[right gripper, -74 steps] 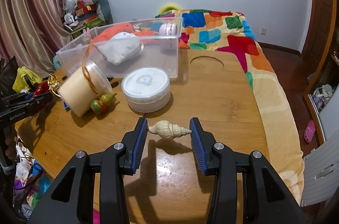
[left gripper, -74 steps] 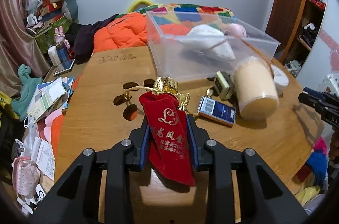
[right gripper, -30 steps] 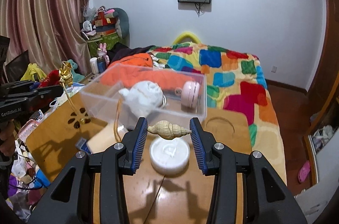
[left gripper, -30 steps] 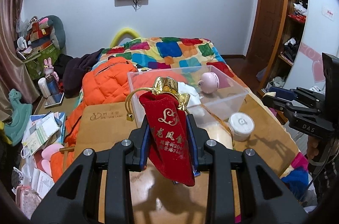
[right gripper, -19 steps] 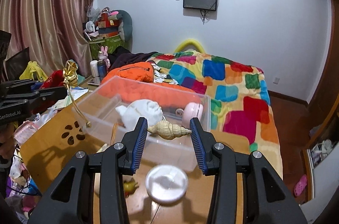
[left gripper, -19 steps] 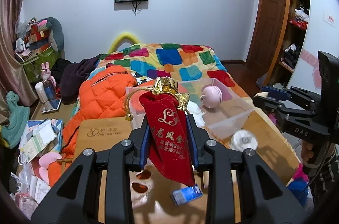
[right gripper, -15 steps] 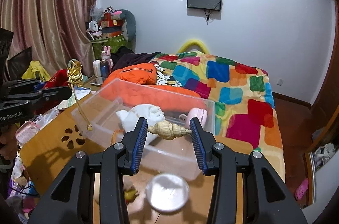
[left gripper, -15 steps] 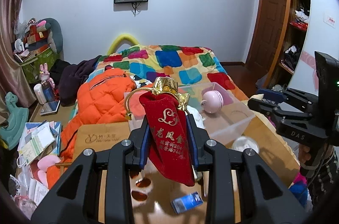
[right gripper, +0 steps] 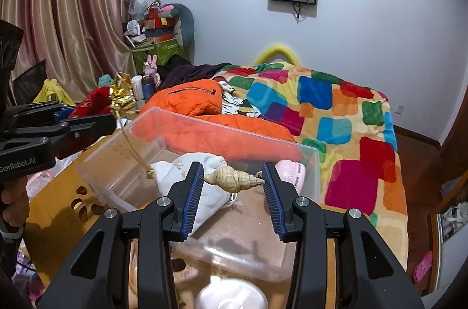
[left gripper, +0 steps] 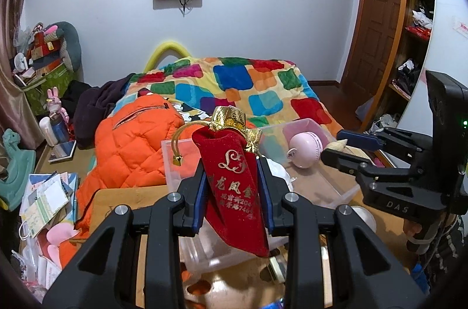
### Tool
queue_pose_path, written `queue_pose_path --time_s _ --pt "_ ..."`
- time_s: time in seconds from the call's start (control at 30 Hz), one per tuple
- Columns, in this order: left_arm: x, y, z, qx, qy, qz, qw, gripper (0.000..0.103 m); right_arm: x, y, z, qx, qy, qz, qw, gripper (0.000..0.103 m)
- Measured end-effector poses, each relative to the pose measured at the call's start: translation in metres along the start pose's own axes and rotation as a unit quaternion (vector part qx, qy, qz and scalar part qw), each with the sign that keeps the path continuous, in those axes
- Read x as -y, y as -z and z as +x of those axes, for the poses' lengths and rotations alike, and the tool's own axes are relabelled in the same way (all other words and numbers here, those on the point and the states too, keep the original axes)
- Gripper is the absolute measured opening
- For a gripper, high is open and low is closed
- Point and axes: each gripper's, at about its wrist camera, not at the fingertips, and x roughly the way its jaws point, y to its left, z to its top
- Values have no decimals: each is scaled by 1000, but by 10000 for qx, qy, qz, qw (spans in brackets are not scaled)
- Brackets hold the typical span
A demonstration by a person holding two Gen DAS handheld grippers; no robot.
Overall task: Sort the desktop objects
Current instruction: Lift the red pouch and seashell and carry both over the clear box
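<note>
2 things are in my jaws now, 1 in each. My left gripper [left gripper: 231,197] pinches a red velvet pouch [left gripper: 234,186] with a gold collar and a gold cord; the blue pads press on its 2 sides. My right gripper [right gripper: 232,192] pinches a spiral seashell [right gripper: 232,176] end to end, its pointed tip against the right pad.

Both hang in the air above the clear plastic bin [right gripper: 122,159], which stands on the wooden table [right gripper: 55,209]. In the bin already lie a white cloth pouch [right gripper: 190,183] and a pink round gadget [left gripper: 304,148].

I judge the step is the carrying of both things to the bin. The next move calls for lowering each one inside the walls, then spreading the jaws. The gold cord dangles over the rim and could catch there, so I think the pouch needs care.
</note>
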Motion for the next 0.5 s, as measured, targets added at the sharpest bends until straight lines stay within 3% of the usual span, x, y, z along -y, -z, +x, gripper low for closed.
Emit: queue_pose_path --time_s 0.5 --pt "0 5 47 -362 196 -56 9991 31 -2 -5 58 -505 -222 -13 9985 38"
